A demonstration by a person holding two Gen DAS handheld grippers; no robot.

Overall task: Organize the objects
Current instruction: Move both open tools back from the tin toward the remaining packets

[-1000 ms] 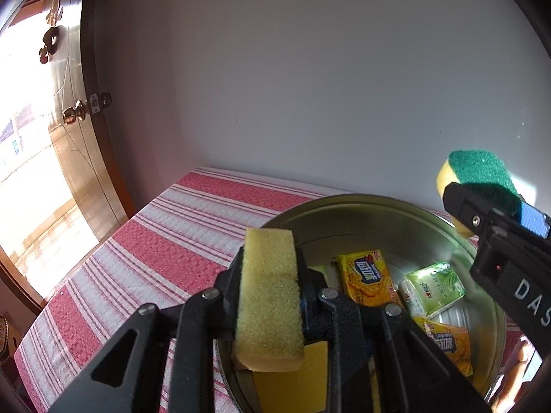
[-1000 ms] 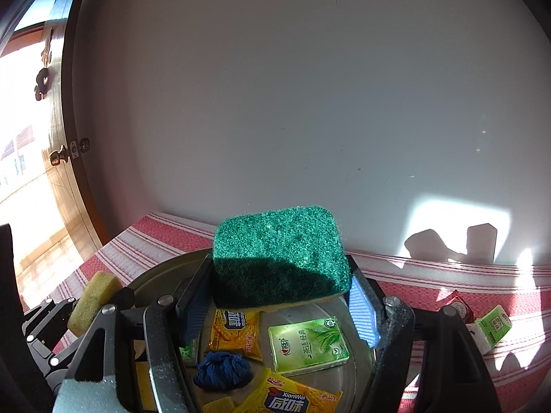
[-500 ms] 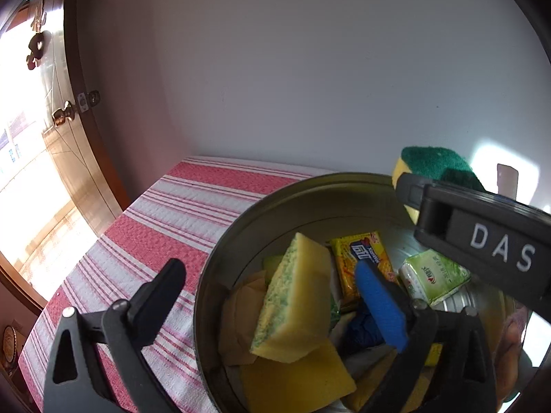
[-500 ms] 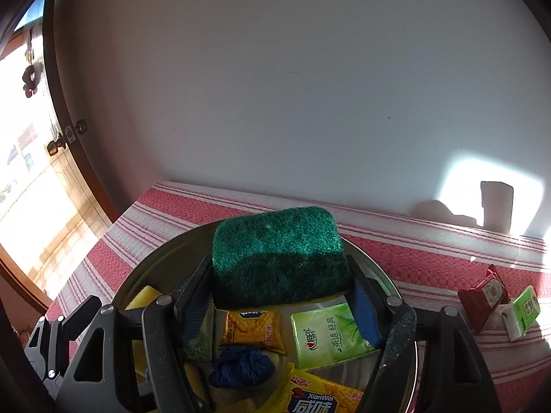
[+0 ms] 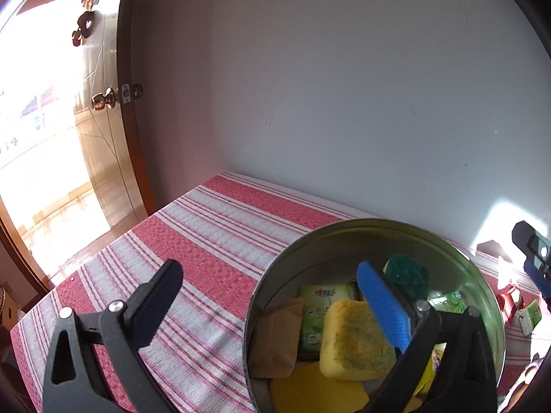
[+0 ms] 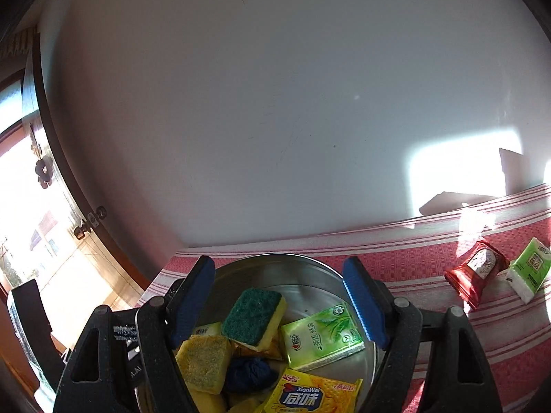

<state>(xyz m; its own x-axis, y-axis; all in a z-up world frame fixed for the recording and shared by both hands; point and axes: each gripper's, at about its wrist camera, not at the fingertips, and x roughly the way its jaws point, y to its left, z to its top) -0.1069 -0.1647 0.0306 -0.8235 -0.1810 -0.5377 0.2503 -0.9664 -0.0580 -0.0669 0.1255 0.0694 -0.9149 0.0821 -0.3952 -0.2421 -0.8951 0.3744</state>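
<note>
Right gripper (image 6: 280, 296) empty, jaws opening above the metal tin (image 6: 310, 268); left gripper (image 5: 268, 296) spread wide, holding nothing; green-topped sponge (image 6: 253, 316) lies inside the tin; red packet (image 6: 477, 272) and green packet (image 6: 528, 272) remain on the cloth toward the table's right edge, nearer the right gripper.

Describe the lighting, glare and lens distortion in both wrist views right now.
Left wrist view: the doorway is blown out white by sunlight, and the door frame bows from the fisheye. Right wrist view: a hard sun patch glares on the wall, with dark shadows cast into it; sunlight washes out the striped tablecloth near the red packet; the metal bowl interior stays evenly lit and sharp.
</note>
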